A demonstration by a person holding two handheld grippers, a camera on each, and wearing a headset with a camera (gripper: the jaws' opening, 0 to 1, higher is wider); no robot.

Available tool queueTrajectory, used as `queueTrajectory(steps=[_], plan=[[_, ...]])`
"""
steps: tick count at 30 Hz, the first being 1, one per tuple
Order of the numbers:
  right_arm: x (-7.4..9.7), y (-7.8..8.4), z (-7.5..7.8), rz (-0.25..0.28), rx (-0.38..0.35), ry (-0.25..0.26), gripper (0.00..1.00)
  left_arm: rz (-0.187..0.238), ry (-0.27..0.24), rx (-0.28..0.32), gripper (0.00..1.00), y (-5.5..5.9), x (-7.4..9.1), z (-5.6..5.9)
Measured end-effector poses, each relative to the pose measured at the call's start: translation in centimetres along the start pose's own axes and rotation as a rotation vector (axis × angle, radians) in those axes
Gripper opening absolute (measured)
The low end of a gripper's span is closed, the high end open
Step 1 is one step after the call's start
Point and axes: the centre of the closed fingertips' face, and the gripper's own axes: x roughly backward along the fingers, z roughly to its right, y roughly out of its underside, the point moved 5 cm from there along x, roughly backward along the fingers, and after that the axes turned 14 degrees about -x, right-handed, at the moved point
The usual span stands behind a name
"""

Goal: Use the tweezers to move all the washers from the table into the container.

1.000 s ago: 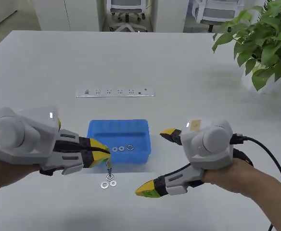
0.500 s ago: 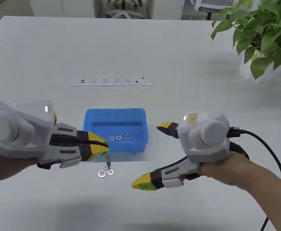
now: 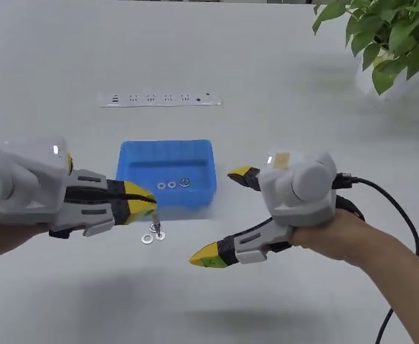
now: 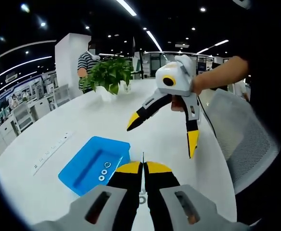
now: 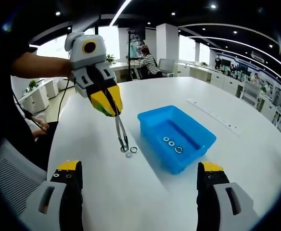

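The fingers (image 4: pixel 129 169) of the left gripper (image 3: pixel 149 203) squeeze shut on the tweezers (image 5: pixel 121 133), whose tips sit by two loose washers (image 5: pixel 134 149) at 7 o'clock from the blue box (image 3: pixel 166 144). The right gripper (image 3: pixel 213 215) is wide open and holds nothing. Three more washers lie inside the box, and a power strip (image 3: pixel 159 99) lies at 12 o'clock.

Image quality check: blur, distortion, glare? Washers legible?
Head view: slightly soft, loose washers small and smeared. Left gripper view: strong fisheye bend, container evenly lit. Right gripper view: sharpest, tweezers crisp, no glare.
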Motion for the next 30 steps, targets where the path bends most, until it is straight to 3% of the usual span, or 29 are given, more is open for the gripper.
queueTrajectory(steps=[30], plan=[[-0.4,1.1,-0.1,-0.014,-0.024,-0.015,0.98,0.006,0.013,0.017,0.06,0.8,-1.0,0.4]])
